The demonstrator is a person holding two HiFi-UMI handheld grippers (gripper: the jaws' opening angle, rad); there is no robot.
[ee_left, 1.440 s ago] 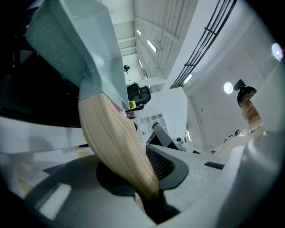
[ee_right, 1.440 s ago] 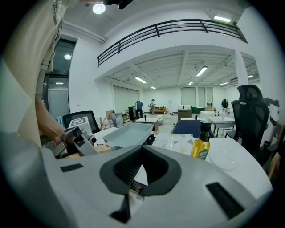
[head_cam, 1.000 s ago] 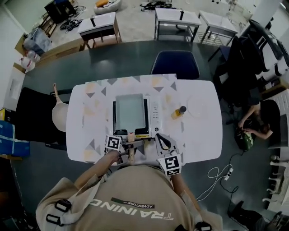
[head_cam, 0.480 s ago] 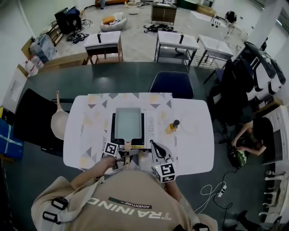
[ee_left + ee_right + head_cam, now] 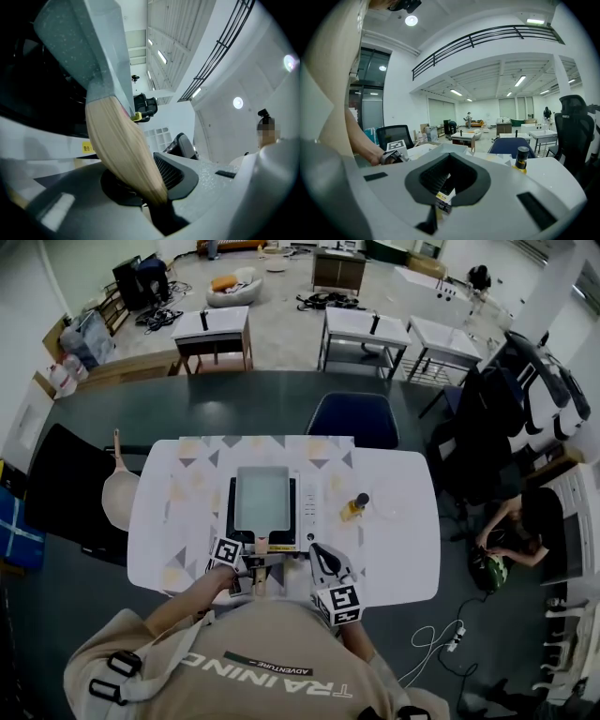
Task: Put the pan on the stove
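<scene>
- Pan point(image 5: 262, 498) lies on the stove point(image 5: 314, 509), mid-desk point(image 5: 403, 549).
- Left claw point(image 5: 251, 562) clamps its wooden handle point(image 5: 124, 150).
- Right claw point(image 5: 317, 552) is closed, empty, just beside the stove.

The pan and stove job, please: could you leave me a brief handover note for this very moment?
Left gripper: shut on the pale wooden handle of the rectangular grey pan.
Right gripper: shut, holding nothing, beside the stove's near edge.
The pan lies over the black and silver tabletop stove on the white table.
Done: pan on the stove, as far as the head view shows.
Left: check it sits flat, release the handle, draw back.
</scene>
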